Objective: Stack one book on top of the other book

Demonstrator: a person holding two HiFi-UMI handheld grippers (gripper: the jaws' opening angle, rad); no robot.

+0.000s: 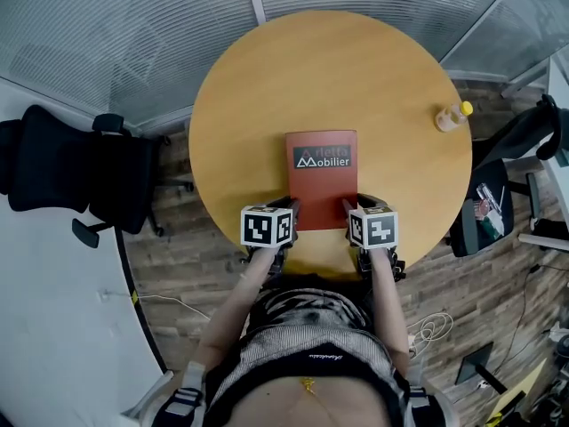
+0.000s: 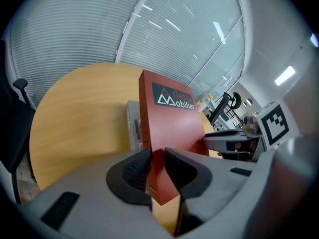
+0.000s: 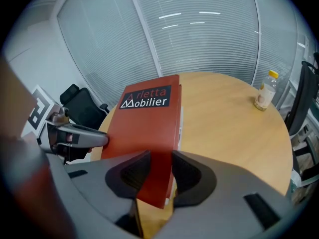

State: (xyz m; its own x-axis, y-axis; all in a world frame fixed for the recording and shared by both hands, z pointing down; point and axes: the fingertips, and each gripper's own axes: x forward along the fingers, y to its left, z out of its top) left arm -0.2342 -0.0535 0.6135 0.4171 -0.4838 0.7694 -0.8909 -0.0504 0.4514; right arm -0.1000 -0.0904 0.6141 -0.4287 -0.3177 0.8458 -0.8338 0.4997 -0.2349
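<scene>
The left hand-held gripper (image 2: 157,156) and right hand-held gripper (image 3: 160,158) each pinch 1 near corner of the red book (image 1: 322,181), which stretches ahead of both. Releasing 1 corner first could swing it askew on the grey book (image 2: 133,126) beneath. Only the left gripper view shows that grey book. The head view hides it, yet shows the bottle (image 1: 452,116) far beyond the right hand-held gripper on the surface (image 1: 267,87).

"How are the arms set?"

"Both bare forearms, left (image 1: 233,310) and right (image 1: 388,301), reach forward side by side. The left gripper (image 1: 291,206) and right gripper (image 1: 349,206) point away from the body and steeply down."

"And the jaws?"

"Each pair is clamped on a near corner of the red book (image 1: 322,189), one on either side."
</scene>
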